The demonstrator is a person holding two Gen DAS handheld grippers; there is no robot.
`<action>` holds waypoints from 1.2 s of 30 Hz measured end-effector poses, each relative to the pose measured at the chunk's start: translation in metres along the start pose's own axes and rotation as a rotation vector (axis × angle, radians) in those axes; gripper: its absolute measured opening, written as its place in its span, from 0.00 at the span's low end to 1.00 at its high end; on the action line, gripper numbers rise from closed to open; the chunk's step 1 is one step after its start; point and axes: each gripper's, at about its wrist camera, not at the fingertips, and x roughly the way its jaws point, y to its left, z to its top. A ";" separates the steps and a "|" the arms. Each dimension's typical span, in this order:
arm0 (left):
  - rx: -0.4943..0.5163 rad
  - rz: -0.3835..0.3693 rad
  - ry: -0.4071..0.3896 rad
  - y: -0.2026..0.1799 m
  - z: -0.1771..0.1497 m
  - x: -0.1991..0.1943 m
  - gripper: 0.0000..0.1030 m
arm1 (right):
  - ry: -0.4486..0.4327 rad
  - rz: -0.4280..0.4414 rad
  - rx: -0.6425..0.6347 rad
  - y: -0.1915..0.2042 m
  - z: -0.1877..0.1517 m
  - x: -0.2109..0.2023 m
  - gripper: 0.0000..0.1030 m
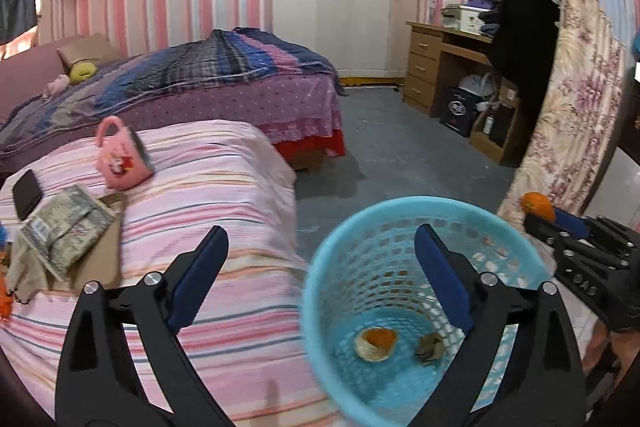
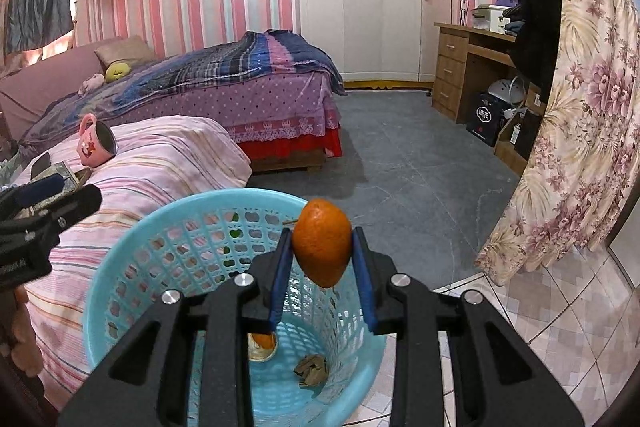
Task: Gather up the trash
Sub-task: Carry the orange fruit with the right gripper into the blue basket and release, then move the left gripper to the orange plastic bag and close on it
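A light blue plastic basket [image 1: 360, 267] [image 2: 160, 247] stands on the floor beside a pink striped bed. In its bottom lie a cup-shaped piece of orange peel [image 1: 376, 343] [image 2: 262, 345] and a crumpled brown scrap [image 1: 430, 347] [image 2: 312, 367]. My left gripper [image 1: 320, 231] is open wide with nothing between its fingers; one finger hangs over the basket, the other over the bed's edge. My right gripper [image 2: 322, 233] is shut on a small orange fruit [image 2: 322, 243] and holds it above the basket's mouth. In the left wrist view the right gripper [image 1: 536, 215] and the fruit [image 1: 538, 205] show at the right.
On the pink striped bed [image 1: 208, 195] lie a tipped pink mug [image 1: 124, 155], a dark phone [image 1: 27, 193] and a folded patterned pouch [image 1: 66, 231]. A floral curtain [image 2: 560, 147] hangs to the right. A purple bed [image 2: 240, 95] and a wooden desk [image 2: 460, 67] stand farther back.
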 end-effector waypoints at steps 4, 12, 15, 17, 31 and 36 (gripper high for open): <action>-0.030 0.040 -0.003 0.023 0.000 -0.003 0.93 | 0.002 -0.009 -0.021 0.010 0.001 0.001 0.32; -0.057 0.080 -0.013 0.058 -0.001 -0.014 0.94 | -0.047 -0.074 0.041 0.015 0.008 -0.007 0.80; -0.069 0.094 -0.017 0.072 0.000 -0.019 0.94 | -0.049 -0.076 0.052 0.020 0.009 -0.006 0.83; -0.075 0.105 -0.023 0.080 -0.001 -0.022 0.94 | -0.042 -0.069 0.050 0.028 0.011 -0.005 0.83; -0.109 0.217 -0.031 0.166 -0.010 -0.056 0.95 | -0.052 0.008 -0.003 0.101 0.026 -0.001 0.84; -0.141 0.279 -0.030 0.219 -0.015 -0.069 0.95 | -0.050 0.037 -0.053 0.139 0.030 0.004 0.84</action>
